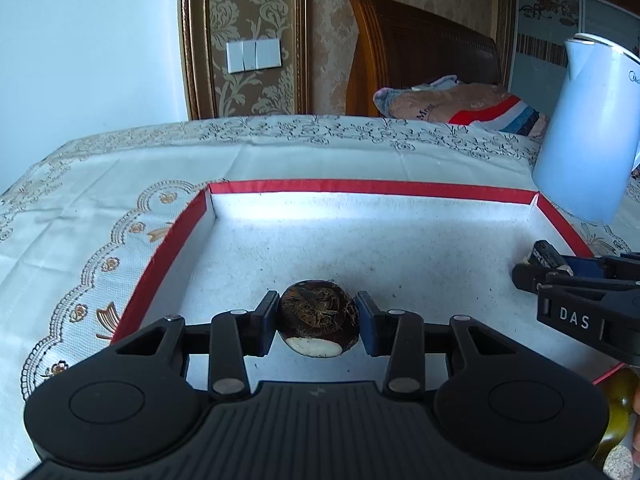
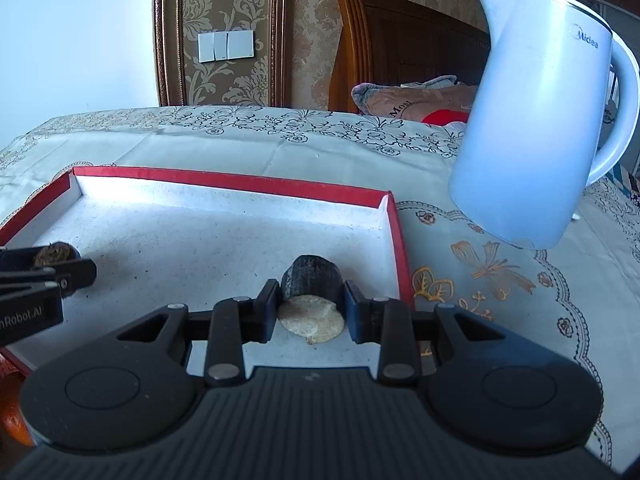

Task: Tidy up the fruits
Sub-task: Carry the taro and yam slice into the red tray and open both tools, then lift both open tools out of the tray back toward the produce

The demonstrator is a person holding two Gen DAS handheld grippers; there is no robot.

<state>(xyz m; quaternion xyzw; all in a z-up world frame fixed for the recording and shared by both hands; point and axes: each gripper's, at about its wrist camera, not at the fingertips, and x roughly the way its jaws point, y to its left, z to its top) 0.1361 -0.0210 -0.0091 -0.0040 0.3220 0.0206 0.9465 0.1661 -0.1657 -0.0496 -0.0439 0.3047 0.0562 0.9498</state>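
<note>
A home bedroom: wooden headboard, pillow, damask wallpaper, kettle.

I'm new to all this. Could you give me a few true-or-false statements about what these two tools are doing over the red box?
1. Each tool grips a piece of food. True: the left tool pinches a brown hairy piece, the right tool a dark chunk.
2. The box is already full of fruit. False: apart from the two held pieces, the white floor in view is bare.
3. A kettle stands outside the box. True.
4. The kettle is black. False: it is pale blue-white.
5. The tablecloth is plain. False: it has a floral pattern.
</note>
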